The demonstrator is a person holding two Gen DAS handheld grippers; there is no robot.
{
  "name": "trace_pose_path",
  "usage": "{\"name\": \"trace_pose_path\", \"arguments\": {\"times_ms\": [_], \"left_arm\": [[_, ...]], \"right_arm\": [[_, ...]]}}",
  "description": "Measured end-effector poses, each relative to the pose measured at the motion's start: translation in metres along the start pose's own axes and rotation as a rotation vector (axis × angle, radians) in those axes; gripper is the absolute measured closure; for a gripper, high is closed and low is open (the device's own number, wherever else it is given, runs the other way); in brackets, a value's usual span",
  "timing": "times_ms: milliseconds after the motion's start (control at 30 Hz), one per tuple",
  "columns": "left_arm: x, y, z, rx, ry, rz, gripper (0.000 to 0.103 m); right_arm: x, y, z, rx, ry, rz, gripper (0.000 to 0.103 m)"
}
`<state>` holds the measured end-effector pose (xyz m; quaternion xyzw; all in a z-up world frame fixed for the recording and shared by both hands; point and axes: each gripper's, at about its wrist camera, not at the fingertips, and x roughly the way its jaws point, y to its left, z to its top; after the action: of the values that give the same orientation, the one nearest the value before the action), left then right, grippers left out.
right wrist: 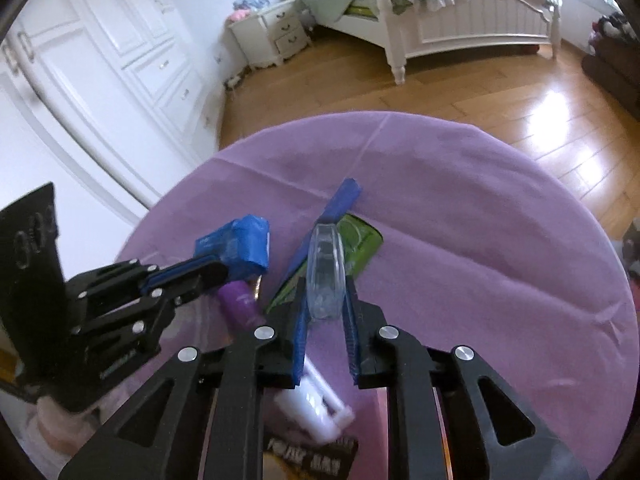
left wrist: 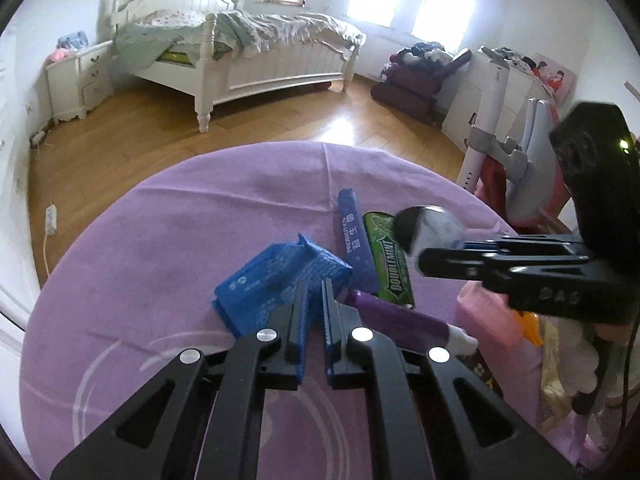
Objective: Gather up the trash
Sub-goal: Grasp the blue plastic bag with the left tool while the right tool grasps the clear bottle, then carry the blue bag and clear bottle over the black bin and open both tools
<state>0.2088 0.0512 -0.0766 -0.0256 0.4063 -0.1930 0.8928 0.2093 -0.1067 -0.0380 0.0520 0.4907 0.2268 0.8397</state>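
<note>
Purple cloth covers the round bench (left wrist: 168,240), and the trash lies in a loose cluster near its middle. Nearest, the left claw (left wrist: 316,292) hovers over the crumpled blue packet (left wrist: 276,276), its jaws a narrow gap apart with nothing visibly pinched between them. Just beside it lies a purple tube (left wrist: 396,316) with a white cap. The right claw (right wrist: 326,292) is clamped on a clear plastic cup (right wrist: 325,268), holding it above the green Doublemint pack (left wrist: 390,264), which lies touching a long blue-violet box (left wrist: 356,240). Beyond the bench stretches the wooden floor (left wrist: 140,136), then a white bed (left wrist: 256,52) with rumpled covers and a white nightstand (left wrist: 80,80).
</note>
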Motion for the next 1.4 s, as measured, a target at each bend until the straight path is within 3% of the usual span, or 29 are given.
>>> {"name": "trace_pose_path", "arguments": {"times_ms": [100, 167, 200, 233, 267, 300, 467, 533, 667, 700, 833, 967, 1167, 1400], "left_arm": [[-0.004, -0.005, 0.001, 0.045, -0.006, 0.047, 0.09], [-0.002, -0.008, 0.002, 0.075, 0.002, 0.103, 0.08], [0.0, -0.007, 0.004, 0.083, 0.008, 0.131, 0.058], [0.001, -0.006, 0.006, 0.088, 0.003, 0.145, 0.027], [0.002, -0.005, 0.007, 0.093, -0.006, 0.153, 0.017], [0.006, -0.003, 0.008, 0.105, 0.0, 0.147, 0.013], [0.026, 0.008, 0.016, 0.077, 0.057, 0.074, 0.014], [0.034, 0.016, 0.018, 0.031, 0.081, 0.046, 0.026], [0.034, 0.016, 0.017, 0.004, 0.063, 0.062, 0.033], [0.032, 0.016, 0.016, -0.007, 0.059, 0.093, 0.051], [0.018, 0.027, 0.006, -0.142, 0.039, 0.027, 0.055], [-0.009, 0.015, -0.008, -0.163, -0.007, 0.027, 0.057], [-0.062, -0.038, -0.005, -0.14, -0.129, -0.017, 0.057], [-0.07, -0.142, 0.023, -0.016, -0.143, -0.197, 0.057]], "right_arm": [[-0.013, -0.01, -0.01, 0.033, -0.008, 0.034, 0.086], [-0.021, -0.016, -0.016, 0.047, -0.01, 0.042, 0.086], [-0.026, -0.019, -0.019, 0.054, -0.012, 0.051, 0.086], [-0.031, -0.02, -0.023, 0.066, -0.019, 0.067, 0.086], [-0.037, -0.021, -0.025, 0.075, -0.029, 0.081, 0.086], [-0.044, -0.023, -0.028, 0.084, -0.04, 0.093, 0.086], [-0.08, -0.028, -0.051, 0.13, -0.095, 0.159, 0.086], [-0.09, -0.031, -0.06, 0.149, -0.109, 0.176, 0.086], [-0.101, -0.036, -0.076, 0.177, -0.125, 0.189, 0.086], [-0.104, -0.038, -0.079, 0.184, -0.128, 0.195, 0.086], [-0.114, -0.052, -0.09, 0.219, -0.149, 0.206, 0.086], [-0.136, -0.07, -0.103, 0.246, -0.191, 0.214, 0.086], [-0.181, -0.107, -0.123, 0.301, -0.288, 0.195, 0.086], [-0.24, -0.167, -0.161, 0.394, -0.411, 0.11, 0.086]]}}
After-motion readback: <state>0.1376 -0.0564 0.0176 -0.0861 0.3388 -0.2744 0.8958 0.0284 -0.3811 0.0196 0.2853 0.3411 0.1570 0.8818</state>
